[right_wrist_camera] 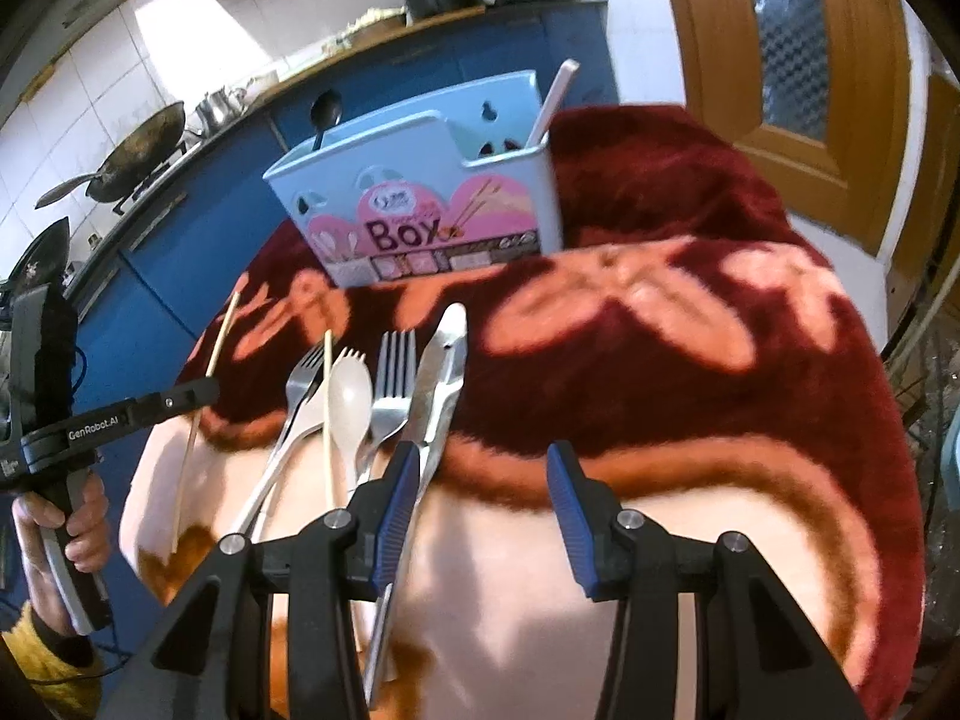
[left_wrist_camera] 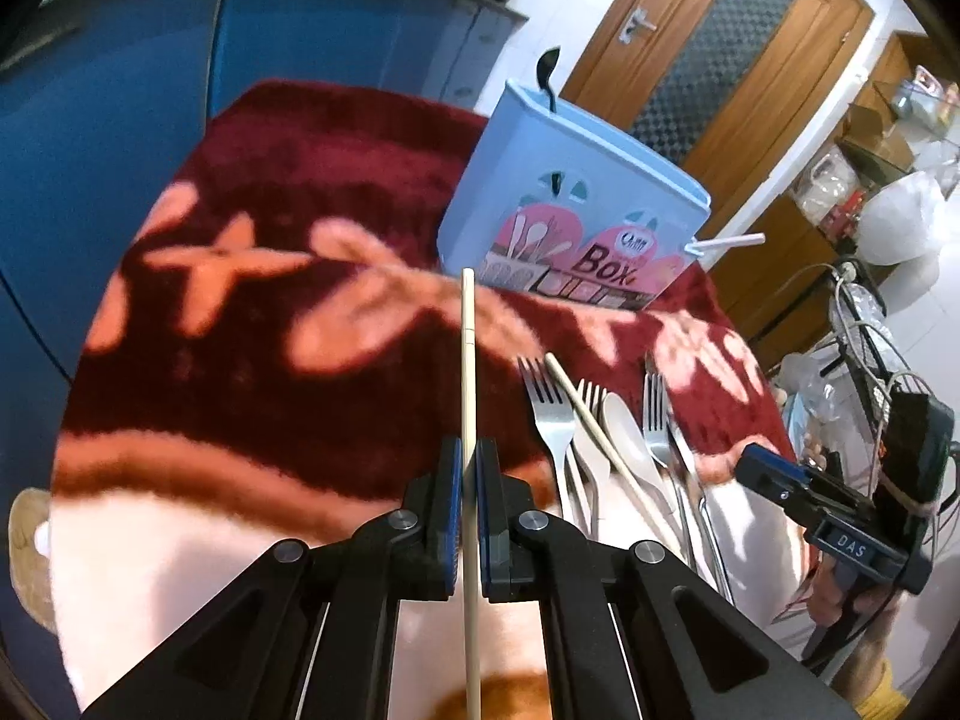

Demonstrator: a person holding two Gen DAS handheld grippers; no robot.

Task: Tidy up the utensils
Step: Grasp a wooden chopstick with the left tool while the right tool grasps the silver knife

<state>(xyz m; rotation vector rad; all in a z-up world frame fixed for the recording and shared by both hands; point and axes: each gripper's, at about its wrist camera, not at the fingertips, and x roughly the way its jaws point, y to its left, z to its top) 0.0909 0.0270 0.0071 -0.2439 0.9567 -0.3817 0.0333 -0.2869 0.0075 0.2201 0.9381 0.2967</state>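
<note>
My left gripper (left_wrist_camera: 470,456) is shut on a pale wooden chopstick (left_wrist_camera: 468,360), which points up toward the light-blue utensil box (left_wrist_camera: 570,204). In the right wrist view the left gripper (right_wrist_camera: 201,390) holds this chopstick (right_wrist_camera: 210,354) above the left edge of the red floral cloth (right_wrist_camera: 690,372). My right gripper (right_wrist_camera: 483,510) stands open, with nothing between its blue pads. Just left of it lie several forks (right_wrist_camera: 393,378), a beige spork (right_wrist_camera: 351,396), a second chopstick (right_wrist_camera: 327,408) and metal tongs (right_wrist_camera: 441,372). The box (right_wrist_camera: 420,210) holds a black spoon (right_wrist_camera: 324,114) and a pale handle (right_wrist_camera: 555,96).
Blue cabinets (right_wrist_camera: 180,252) with a wok (right_wrist_camera: 144,150) on the counter stand behind the table. A wooden door (left_wrist_camera: 714,60) is at the back right. Shelves, bags and cables (left_wrist_camera: 870,276) crowd the right side. A hand (right_wrist_camera: 84,528) grips the left gripper's handle.
</note>
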